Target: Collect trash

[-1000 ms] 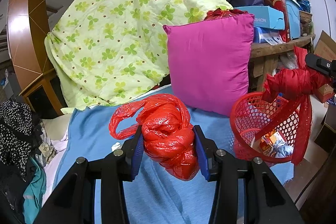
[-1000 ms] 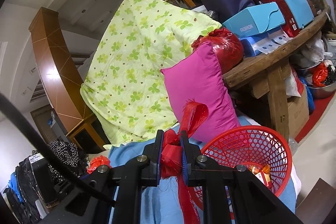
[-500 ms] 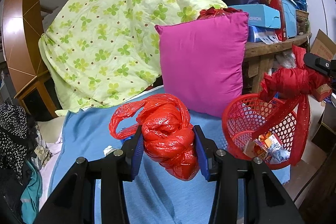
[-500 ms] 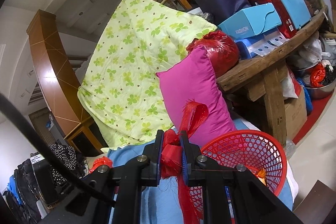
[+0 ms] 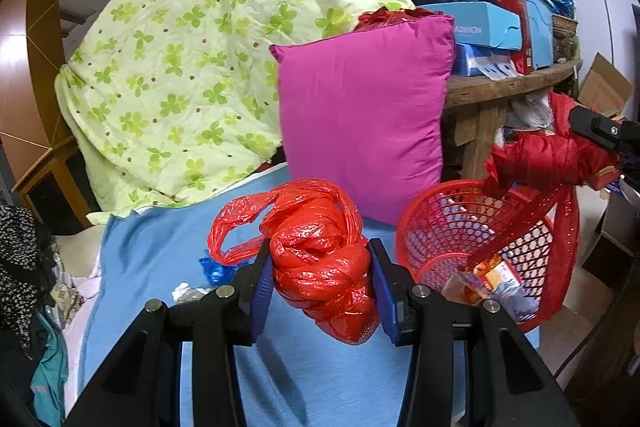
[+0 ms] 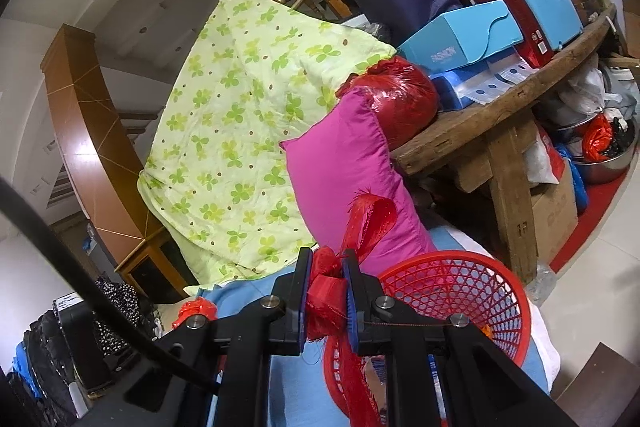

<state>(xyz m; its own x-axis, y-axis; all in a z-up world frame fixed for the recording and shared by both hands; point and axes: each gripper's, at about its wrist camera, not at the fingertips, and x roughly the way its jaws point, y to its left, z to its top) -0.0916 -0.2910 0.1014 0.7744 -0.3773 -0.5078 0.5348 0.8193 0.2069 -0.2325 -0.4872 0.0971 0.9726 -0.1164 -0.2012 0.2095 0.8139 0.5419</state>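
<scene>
A crumpled red plastic bag (image 5: 320,259) is clamped in the left gripper (image 5: 322,291) above the blue sheet (image 5: 168,251), just beside the red basket (image 5: 444,227), presumably to be dropped in. The basket is carried by its red ribbon handle (image 6: 328,291), pinched in the right gripper (image 6: 327,297); what the scraps inside are cannot be made out.

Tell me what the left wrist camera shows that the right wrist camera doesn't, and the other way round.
Only the left wrist view shows the left gripper clamped on a crumpled red plastic bag, plus wrappers in the basket bottom. Only the right wrist view shows the metal bowl and cardboard box under the wooden table. Both show the red basket, the magenta pillow, the green floral quilt, and the right gripper shut on the red ribbon.
</scene>
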